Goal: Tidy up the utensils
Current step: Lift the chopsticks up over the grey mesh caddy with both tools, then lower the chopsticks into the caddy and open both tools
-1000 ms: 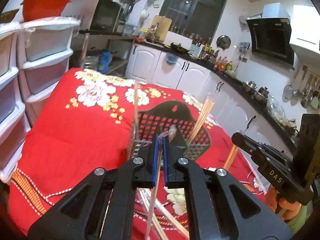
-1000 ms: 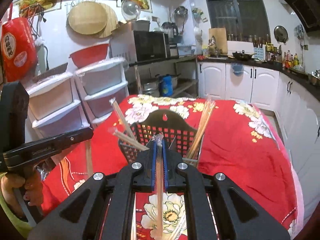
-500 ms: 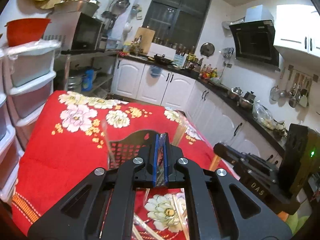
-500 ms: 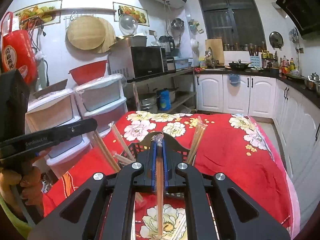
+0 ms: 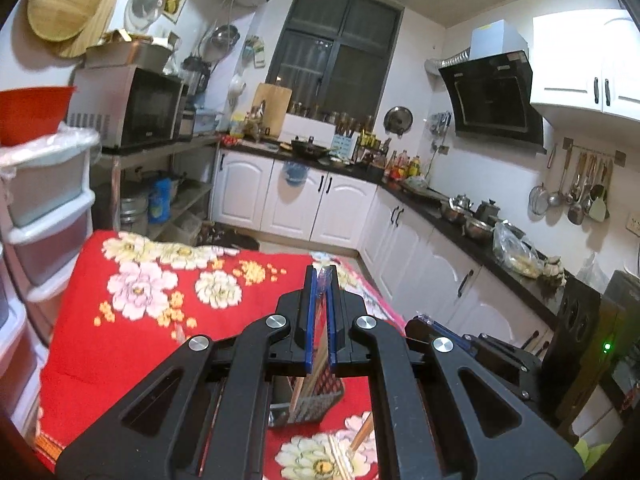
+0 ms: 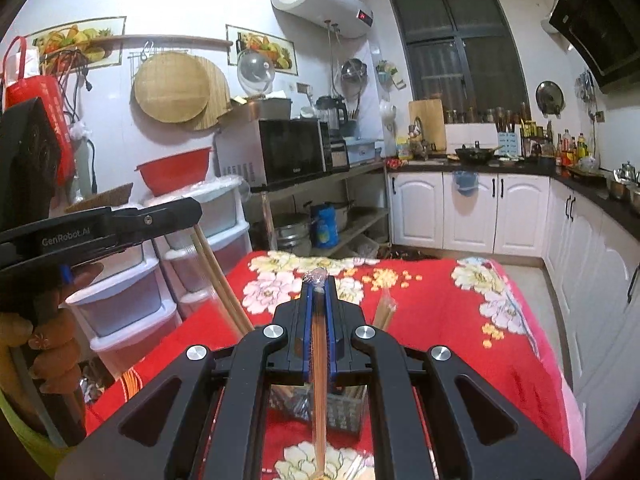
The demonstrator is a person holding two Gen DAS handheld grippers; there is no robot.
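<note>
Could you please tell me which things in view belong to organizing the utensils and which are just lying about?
Part of the job:
- left gripper, shut on wrapped chopsticks
- right gripper, shut on a wrapped chopstick pair
- black basket
- loose chopsticks on the red cloth

Just lying about:
- microwave
- red basin
- plastic drawers

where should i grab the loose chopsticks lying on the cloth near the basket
Mid-shaft, from straight above, jaws across their length. The loose chopsticks lie flat on the red cloth near the basket, thin and low, so a side approach would likely just push them.
</note>
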